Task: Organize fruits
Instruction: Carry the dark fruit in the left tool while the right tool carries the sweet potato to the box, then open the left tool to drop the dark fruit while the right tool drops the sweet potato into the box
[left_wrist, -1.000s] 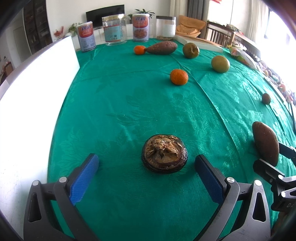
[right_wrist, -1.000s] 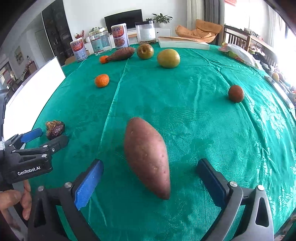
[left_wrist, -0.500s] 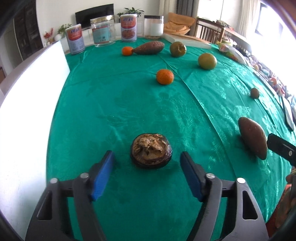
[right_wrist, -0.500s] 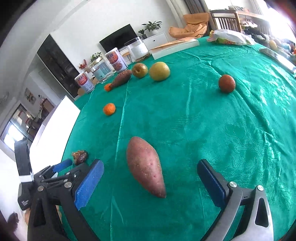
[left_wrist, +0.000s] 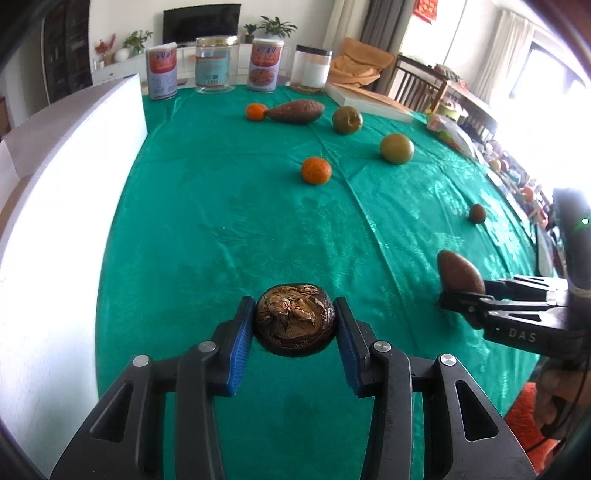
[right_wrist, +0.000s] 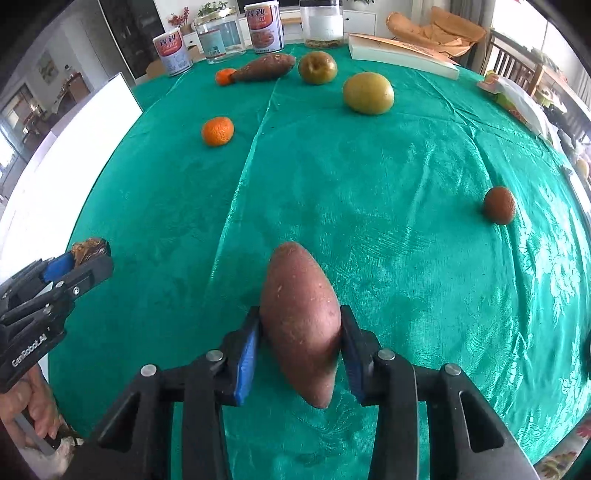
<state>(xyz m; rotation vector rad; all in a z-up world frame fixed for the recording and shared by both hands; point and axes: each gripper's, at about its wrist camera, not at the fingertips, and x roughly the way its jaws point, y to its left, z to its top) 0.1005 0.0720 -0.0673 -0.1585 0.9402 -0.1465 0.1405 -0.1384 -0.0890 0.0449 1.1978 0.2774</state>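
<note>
My left gripper (left_wrist: 294, 325) is shut on a dark, wrinkled dried fruit (left_wrist: 294, 319) near the table's front edge. My right gripper (right_wrist: 300, 334) is shut on a reddish sweet potato (right_wrist: 301, 321), which also shows in the left wrist view (left_wrist: 460, 275). On the green tablecloth (right_wrist: 369, 184) lie a near orange (right_wrist: 217, 130), a far orange (right_wrist: 224, 75), a second sweet potato (right_wrist: 264, 67), a brownish apple (right_wrist: 317, 67), a yellow-green pear (right_wrist: 368, 93) and a small brown fruit (right_wrist: 499, 205).
Cans and jars (left_wrist: 215, 62) stand along the far edge with a white box (left_wrist: 369, 101). A white board (left_wrist: 55, 177) borders the table's left side. Chairs and clutter (left_wrist: 454, 107) lie beyond the right edge.
Both grippers closed from wide open: the left onto the dried fruit, the right onto the sweet potato.
</note>
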